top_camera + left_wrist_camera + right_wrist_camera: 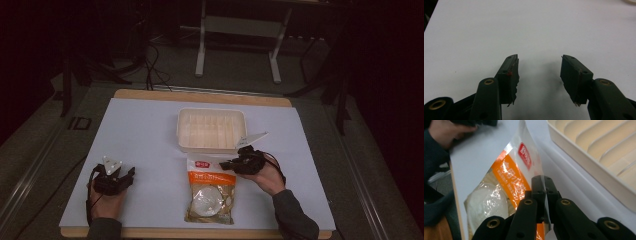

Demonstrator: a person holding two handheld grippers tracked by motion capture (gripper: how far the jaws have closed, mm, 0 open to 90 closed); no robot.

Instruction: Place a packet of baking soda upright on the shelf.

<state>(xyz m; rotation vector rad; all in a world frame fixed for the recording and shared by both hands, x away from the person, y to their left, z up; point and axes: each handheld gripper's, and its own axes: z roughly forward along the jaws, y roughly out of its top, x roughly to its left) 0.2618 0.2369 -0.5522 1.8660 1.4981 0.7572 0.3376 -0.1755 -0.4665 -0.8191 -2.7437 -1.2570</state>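
The right gripper [543,195] has its 2 jaws pinched tight on the packet's [210,192] clear upper edge, likely to lift it toward the ribbed tray [212,130] just beyond. The left gripper [539,75] rests aside, jaws spread wide, holding nothing.

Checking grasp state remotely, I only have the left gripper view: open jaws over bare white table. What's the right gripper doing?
Observer: The right gripper has its jaws shut on the clear edge of a food bag.
Operator: Where's the bag lying?
Observer: Flat on the white table, near the front edge, just in front of a cream tray.
Operator: Anything in the tray?
Observer: It looks empty; the right gripper view shows bare ribbed dividers inside.
Operator: And my left gripper relative to the bag?
Observer: The left gripper sits well to the bag's left, apart from it, resting in the hand.
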